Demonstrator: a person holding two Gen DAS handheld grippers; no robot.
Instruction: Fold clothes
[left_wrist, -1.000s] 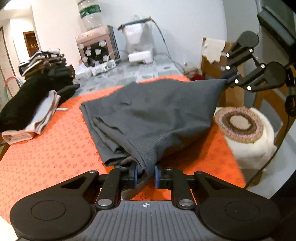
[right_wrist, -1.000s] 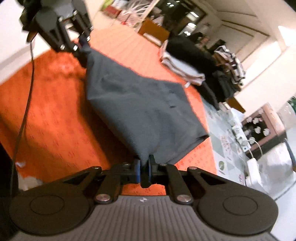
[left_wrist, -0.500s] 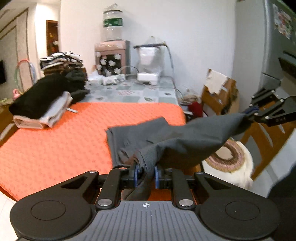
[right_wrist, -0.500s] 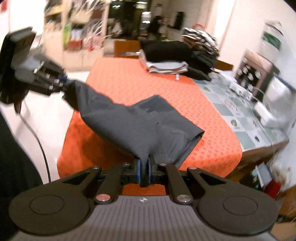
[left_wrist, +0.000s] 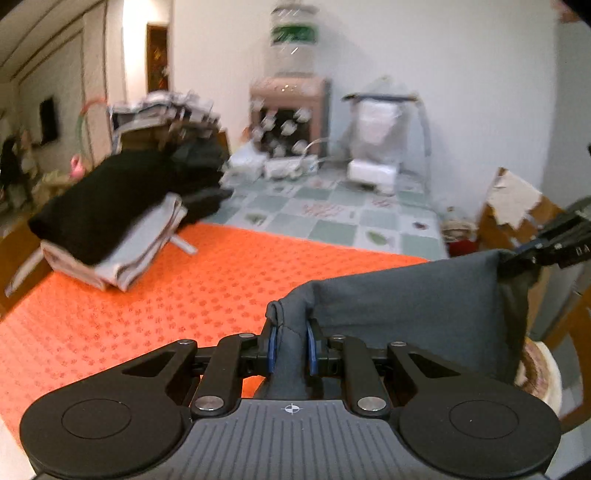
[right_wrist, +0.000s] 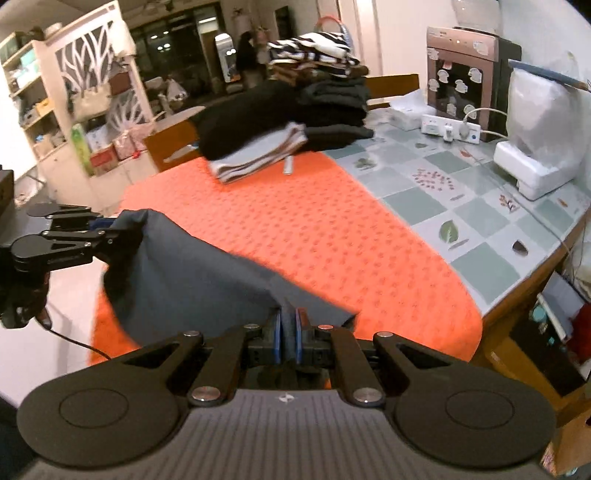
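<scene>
Between two claws (left_wrist: 290, 345) (right_wrist: 287, 341): one grey garment (left_wrist: 413, 306).

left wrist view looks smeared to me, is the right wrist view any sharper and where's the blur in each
Left wrist view: motion blur smears the clothes pile and water dispenser; the left gripper and pinched grey garment stay fairly crisp. Right wrist view: sharper overall, the tiled tabletop reads clearly, blur mainly on the garment's near edge by the right gripper. Both show fisheye bending at the edges.
</scene>
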